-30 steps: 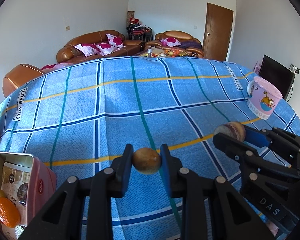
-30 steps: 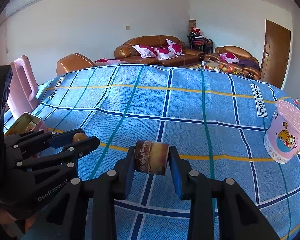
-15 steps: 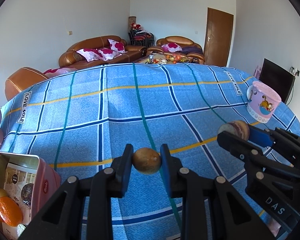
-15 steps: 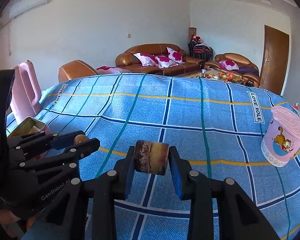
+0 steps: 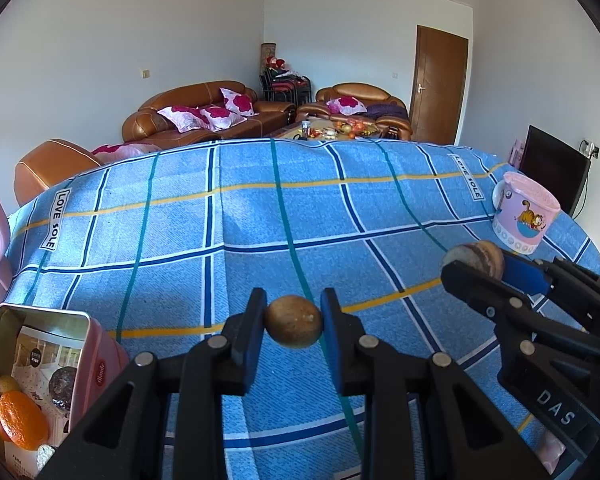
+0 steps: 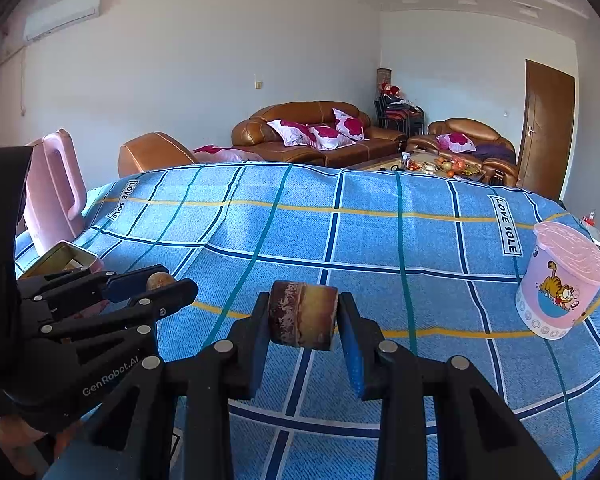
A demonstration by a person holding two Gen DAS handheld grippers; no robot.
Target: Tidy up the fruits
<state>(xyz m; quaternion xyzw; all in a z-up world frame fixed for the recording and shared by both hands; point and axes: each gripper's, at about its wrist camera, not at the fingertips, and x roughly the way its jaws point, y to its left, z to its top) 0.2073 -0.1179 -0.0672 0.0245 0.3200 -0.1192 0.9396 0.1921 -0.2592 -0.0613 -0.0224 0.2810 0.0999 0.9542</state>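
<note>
Left gripper (image 5: 294,326): clamped on a small round brown fruit (image 5: 294,327), held above the blue cloth (image 5: 260,220).
Right gripper (image 6: 302,320): clamped on a short brown cylinder piece (image 6: 302,319), also off the cloth.
Change over last second: grips unchanged; both views tilted slightly, more room showing.
Tin (image 5: 40,364): open at lower left, orange fruit (image 5: 22,420) inside.
Meaning: both pieces picked, neither placed; drop-off likely next.
</note>
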